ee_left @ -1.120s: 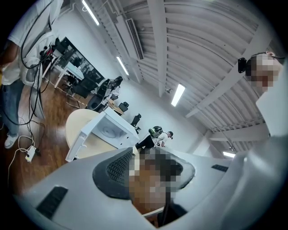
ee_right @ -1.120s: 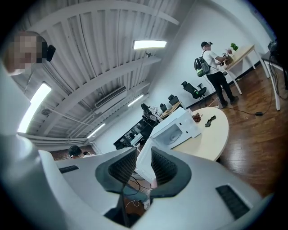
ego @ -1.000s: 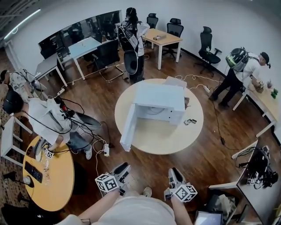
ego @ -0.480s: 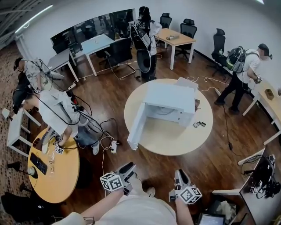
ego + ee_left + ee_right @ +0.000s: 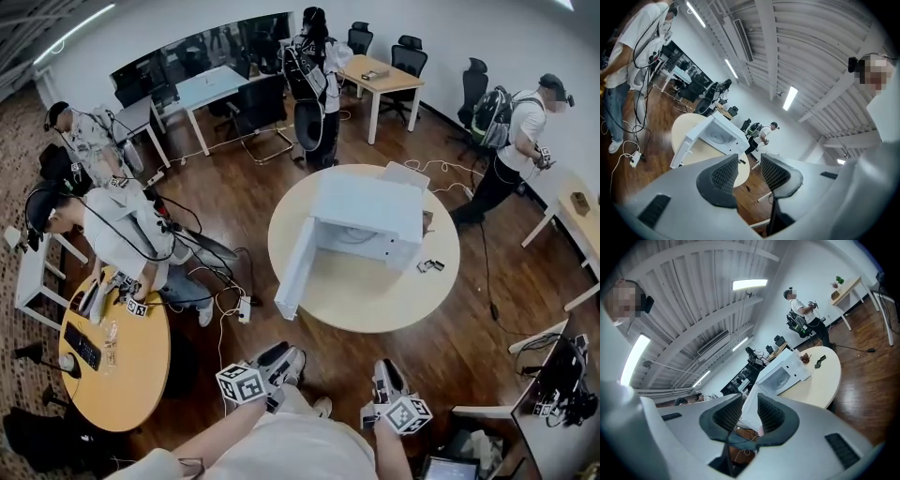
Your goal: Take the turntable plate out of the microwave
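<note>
Left gripper [image 5: 284,359] and right gripper [image 5: 385,373], frame bottom, both part-open and empty; open microwave [image 5: 366,217] sits mid-frame on round desk [image 5: 375,305].

The room is evenly bright under long ceiling strip lights [image 5: 790,97], which burn out to pure white in both gripper views. The wooden floor [image 5: 234,202] has a soft sheen, and the shadow under the round table [image 5: 375,305] is faint. The microwave [image 5: 366,211] looks bright white without glare. Walls and desks bow towards the edges. The corners of the gripper views are black.
</note>
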The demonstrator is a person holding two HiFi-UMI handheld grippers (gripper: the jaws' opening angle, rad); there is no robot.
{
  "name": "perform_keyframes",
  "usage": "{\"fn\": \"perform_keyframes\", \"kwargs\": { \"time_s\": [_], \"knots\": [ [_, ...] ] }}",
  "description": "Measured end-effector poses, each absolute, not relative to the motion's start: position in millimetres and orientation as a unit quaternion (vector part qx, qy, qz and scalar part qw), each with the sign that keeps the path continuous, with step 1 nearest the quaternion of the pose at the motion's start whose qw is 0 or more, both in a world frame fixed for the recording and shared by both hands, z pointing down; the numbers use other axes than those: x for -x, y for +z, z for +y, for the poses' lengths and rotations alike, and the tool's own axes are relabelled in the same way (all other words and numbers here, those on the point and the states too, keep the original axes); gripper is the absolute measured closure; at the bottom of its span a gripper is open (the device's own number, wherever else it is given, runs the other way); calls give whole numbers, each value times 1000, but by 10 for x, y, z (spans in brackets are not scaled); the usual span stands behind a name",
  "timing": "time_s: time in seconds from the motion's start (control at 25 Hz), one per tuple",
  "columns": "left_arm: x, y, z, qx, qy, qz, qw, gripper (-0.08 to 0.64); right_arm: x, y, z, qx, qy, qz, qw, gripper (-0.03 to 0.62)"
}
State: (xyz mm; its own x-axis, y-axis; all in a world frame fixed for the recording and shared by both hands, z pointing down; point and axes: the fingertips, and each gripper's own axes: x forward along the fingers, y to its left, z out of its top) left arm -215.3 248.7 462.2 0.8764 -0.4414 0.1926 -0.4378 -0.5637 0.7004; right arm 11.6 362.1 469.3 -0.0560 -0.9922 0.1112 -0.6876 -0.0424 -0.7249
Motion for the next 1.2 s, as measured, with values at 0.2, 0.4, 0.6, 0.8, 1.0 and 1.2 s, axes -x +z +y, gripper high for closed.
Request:
{"fn": "perform_keyframes", "kwargs": {
  "time_s": [0.2,0.4,0.6,0.8,1.0,1.2],
  "knots": [
    [2118,4619,2317,-884,-1,-242,399,416,-119,4637,3449,650,-319,650,231,508],
    [2043,4671,2150,-887,9,-228,401,416,-110,4614,3282,655,-320,643,236,508],
    [1966,4676,1926,-891,16,-213,401,417,-112,4641,3103,664,-323,634,230,508],
    [1882,4666,1664,-895,25,-196,400,417,-139,4631,2874,677,-321,625,221,508],
    [1804,4624,1445,-903,36,-173,392,417,-81,4584,2640,680,-320,618,229,508],
    [1610,4532,1252,-908,43,-145,390,416,-96,4553,2467,692,-322,607,223,508]
  ]
}}
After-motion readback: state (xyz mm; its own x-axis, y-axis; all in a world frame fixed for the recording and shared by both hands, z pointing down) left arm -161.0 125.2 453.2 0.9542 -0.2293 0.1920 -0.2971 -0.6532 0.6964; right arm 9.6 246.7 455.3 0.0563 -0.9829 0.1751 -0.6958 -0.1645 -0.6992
